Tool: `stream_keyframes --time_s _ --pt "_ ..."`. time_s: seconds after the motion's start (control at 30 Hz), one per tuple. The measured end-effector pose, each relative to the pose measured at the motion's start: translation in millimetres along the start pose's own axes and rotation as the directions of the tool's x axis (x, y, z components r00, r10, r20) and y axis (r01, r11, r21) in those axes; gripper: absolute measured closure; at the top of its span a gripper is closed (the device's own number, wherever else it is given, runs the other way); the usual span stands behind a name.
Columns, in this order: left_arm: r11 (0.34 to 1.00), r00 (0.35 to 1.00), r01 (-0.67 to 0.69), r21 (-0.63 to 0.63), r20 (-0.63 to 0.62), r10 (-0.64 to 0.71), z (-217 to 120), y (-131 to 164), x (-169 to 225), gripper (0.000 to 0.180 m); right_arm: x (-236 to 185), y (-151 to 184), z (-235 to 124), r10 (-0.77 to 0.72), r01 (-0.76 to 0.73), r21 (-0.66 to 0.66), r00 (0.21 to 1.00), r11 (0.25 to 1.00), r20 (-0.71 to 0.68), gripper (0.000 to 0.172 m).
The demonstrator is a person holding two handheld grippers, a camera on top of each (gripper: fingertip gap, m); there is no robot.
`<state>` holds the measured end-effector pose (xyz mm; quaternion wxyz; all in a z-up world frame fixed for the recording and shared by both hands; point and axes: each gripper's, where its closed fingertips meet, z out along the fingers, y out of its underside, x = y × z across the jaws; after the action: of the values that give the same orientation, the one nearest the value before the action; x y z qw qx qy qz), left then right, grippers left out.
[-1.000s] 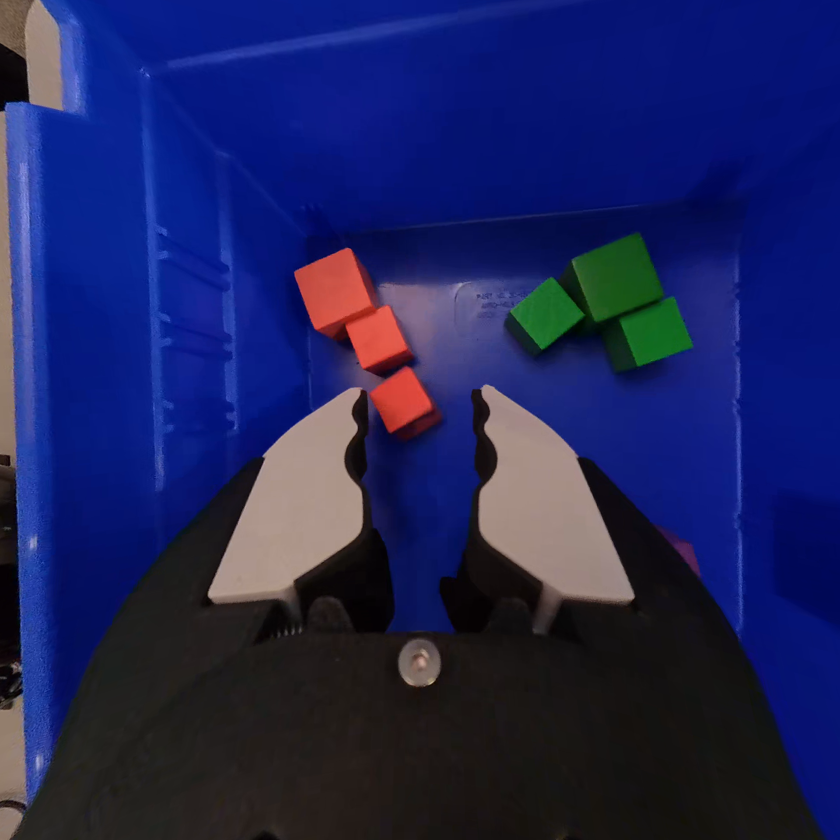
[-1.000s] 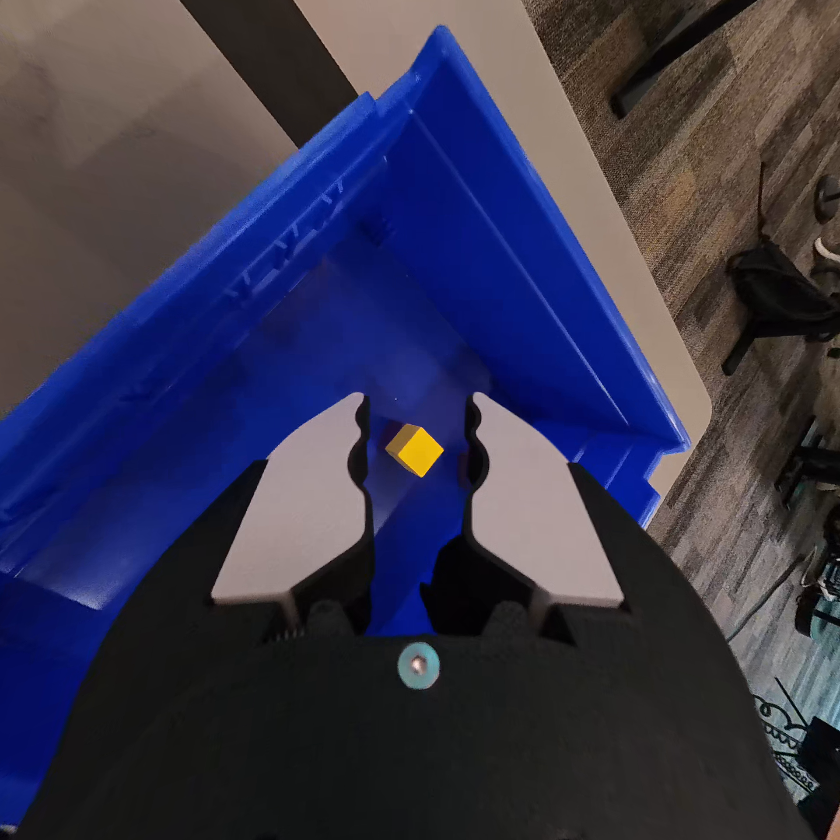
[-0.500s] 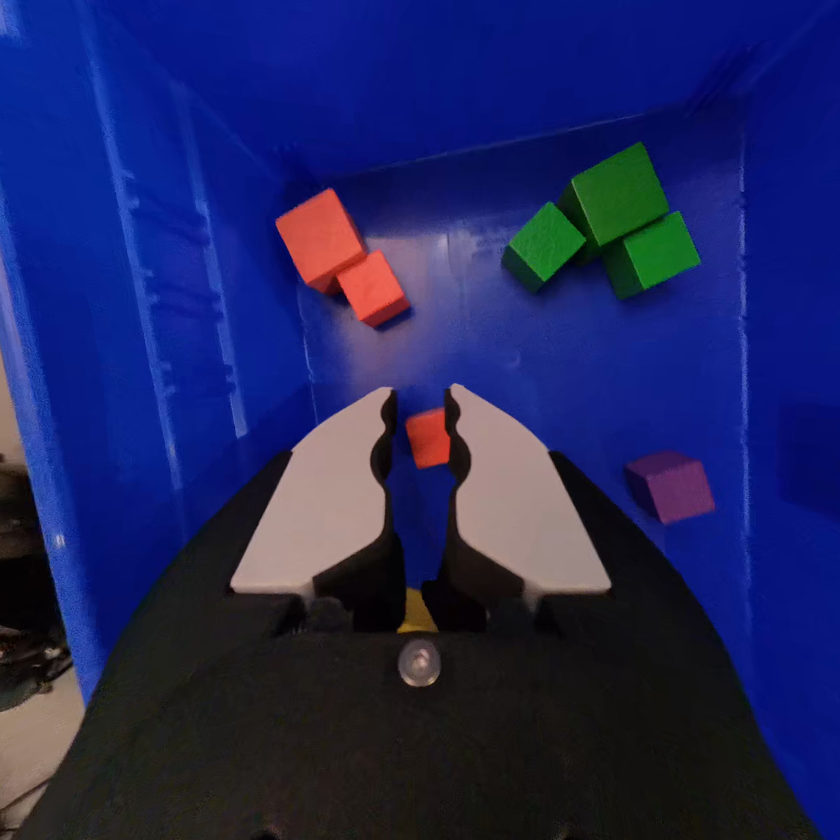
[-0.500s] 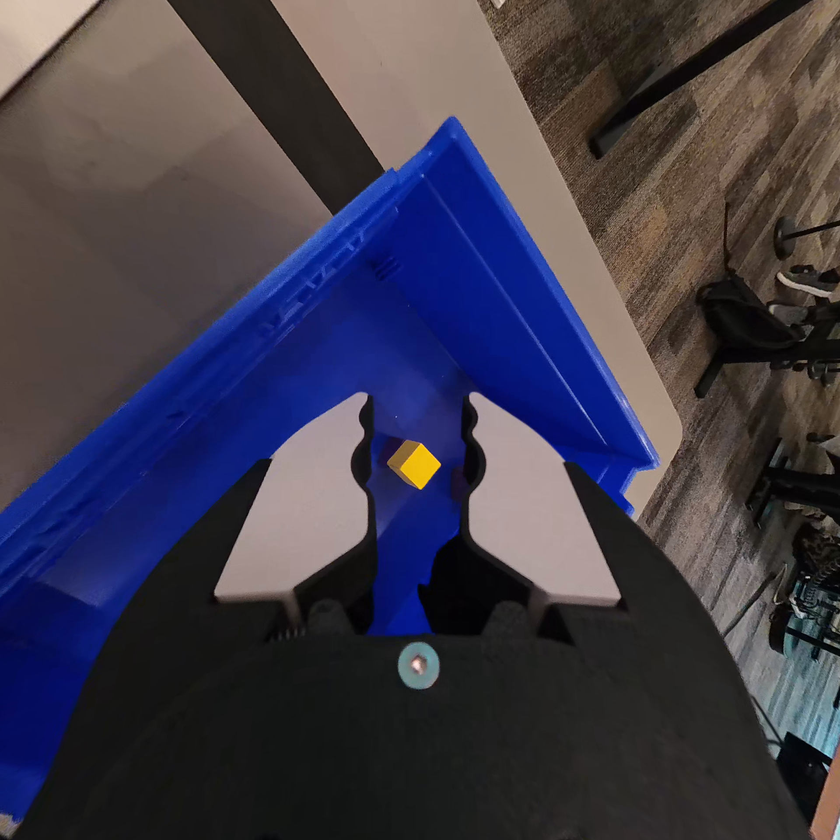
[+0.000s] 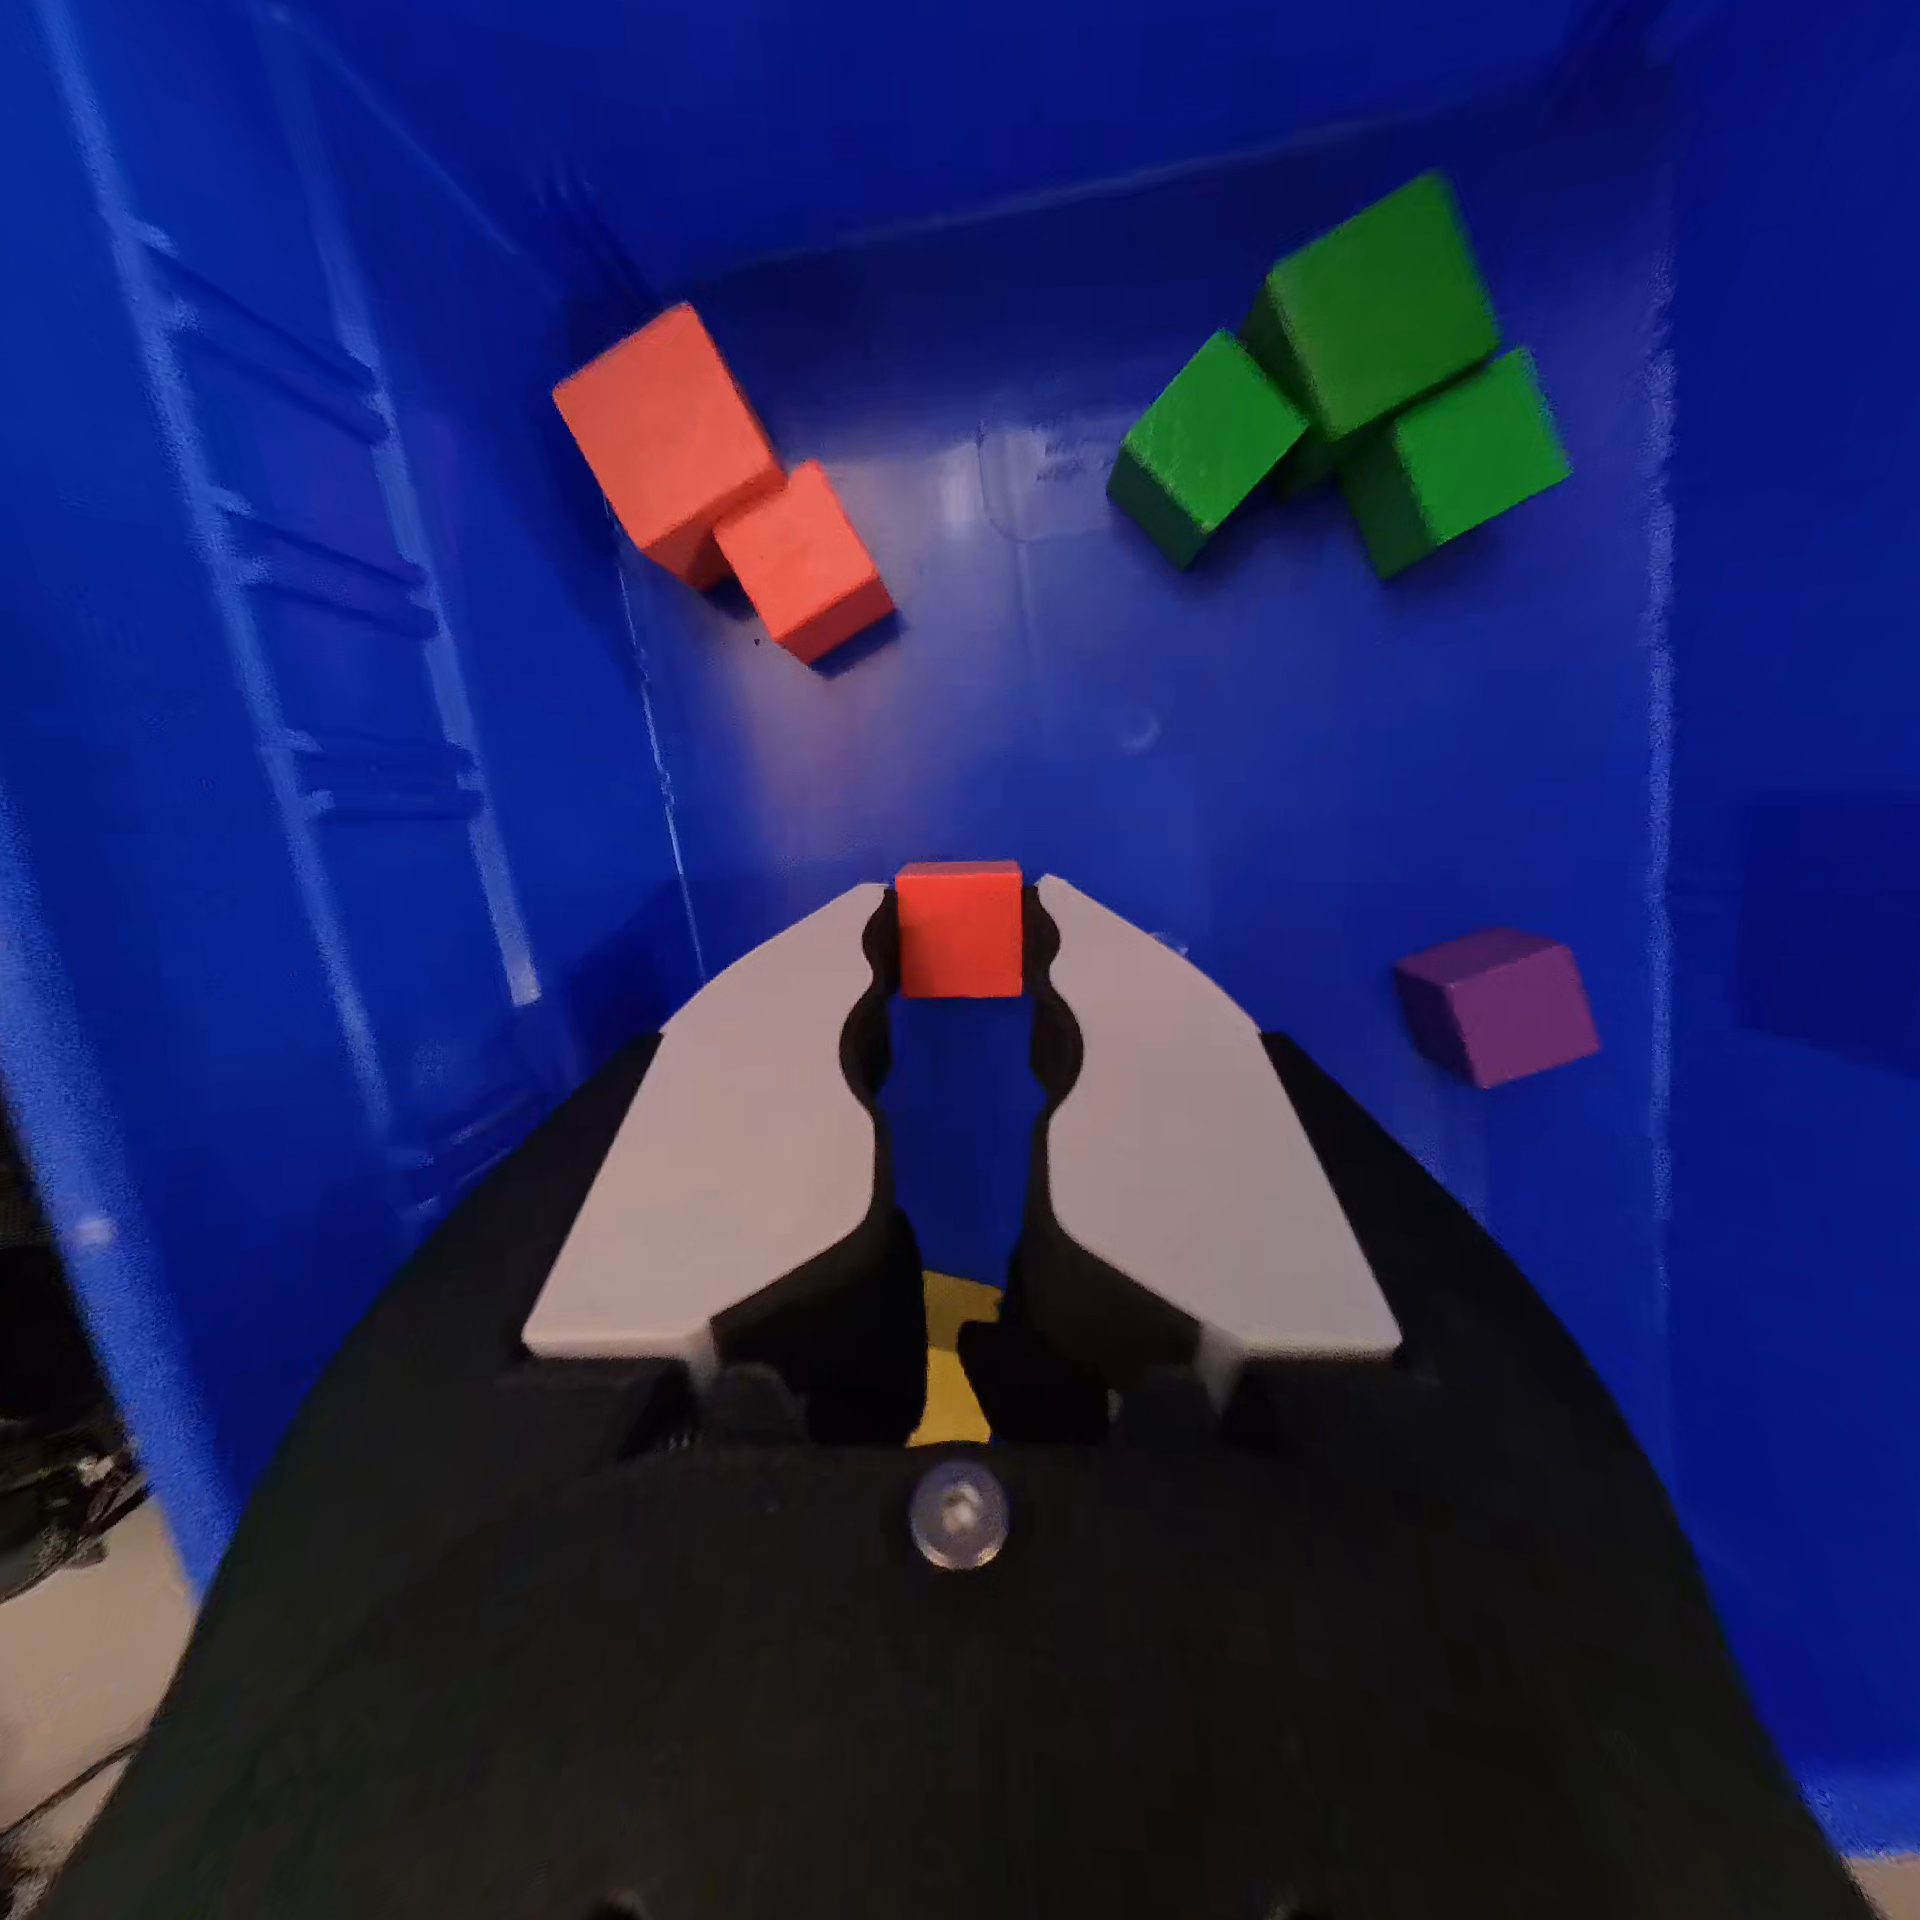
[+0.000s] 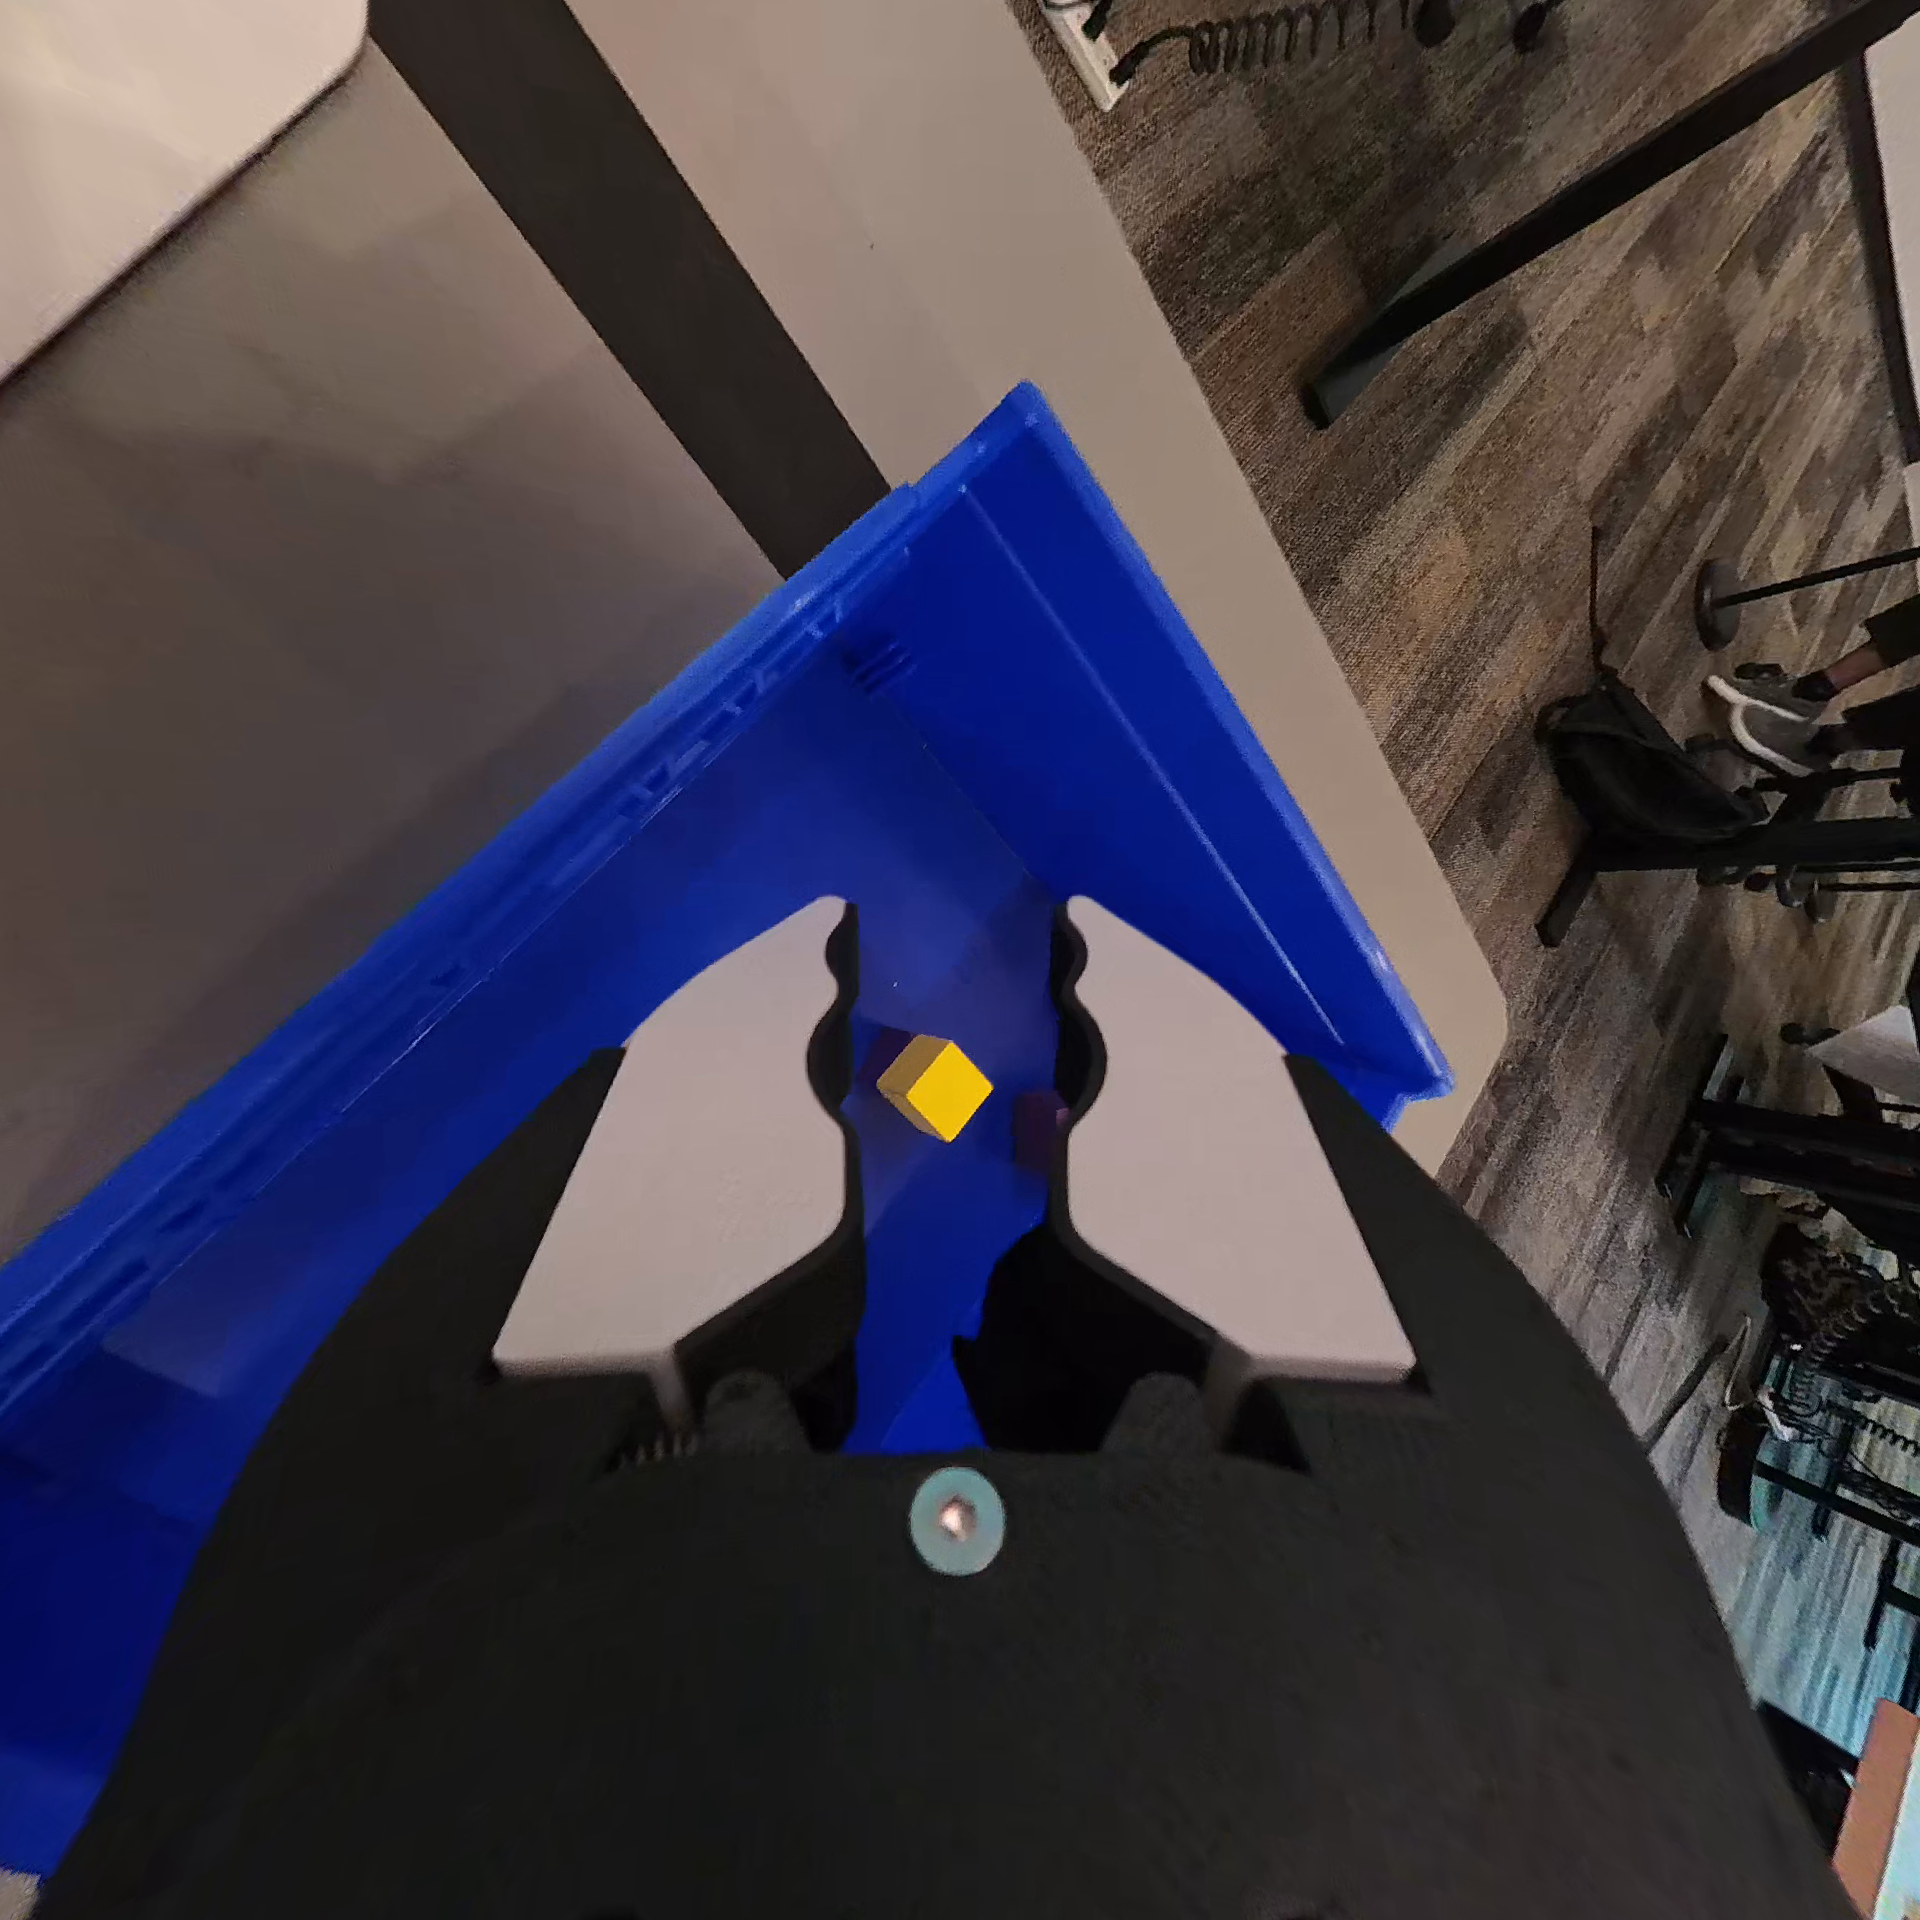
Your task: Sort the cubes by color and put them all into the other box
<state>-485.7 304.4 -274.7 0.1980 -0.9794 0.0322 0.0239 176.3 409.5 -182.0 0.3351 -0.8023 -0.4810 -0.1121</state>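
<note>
Three red cubes (image 5: 665, 436), one clamped in left hand-held gripper (image 5: 958, 914); right hand-held gripper (image 6: 954, 914) released.

Yellow cube (image 5: 951, 1361) mostly hidden behind the left gripper's fingers (image 5: 769, 1122); purple cube (image 6: 1037, 1127) half hidden by the right gripper's fingers (image 6: 1174, 1122).

— What has the left gripper (image 5: 959, 914) got?
— A red cube (image 5: 958, 928), both pads pressed on its sides, inside the blue box (image 5: 312, 727).
— And on the box floor?
— Two red cubes (image 5: 727, 488) touching, far left; three green cubes (image 5: 1351, 384) clustered far right; one purple cube (image 5: 1496, 1006) alone, nearer right.
</note>
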Motion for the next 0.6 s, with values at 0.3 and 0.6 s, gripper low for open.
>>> stream_keyframes --time_s 0.3,0.6 --pt "0.807 0.907 0.022 0.59 -0.351 0.232 -188 -75 98 0.158 0 -101 -115 -0.056 0.145 0.507 0.981 0.849 -0.187 0.135" --pt "0.6 0.348 0.052 0.798 -0.578 0.739 -300 -59 336 0.158 -142 -204 -229 -0.254 0.41 0.84 0.907 0.355 -0.336 0.127"
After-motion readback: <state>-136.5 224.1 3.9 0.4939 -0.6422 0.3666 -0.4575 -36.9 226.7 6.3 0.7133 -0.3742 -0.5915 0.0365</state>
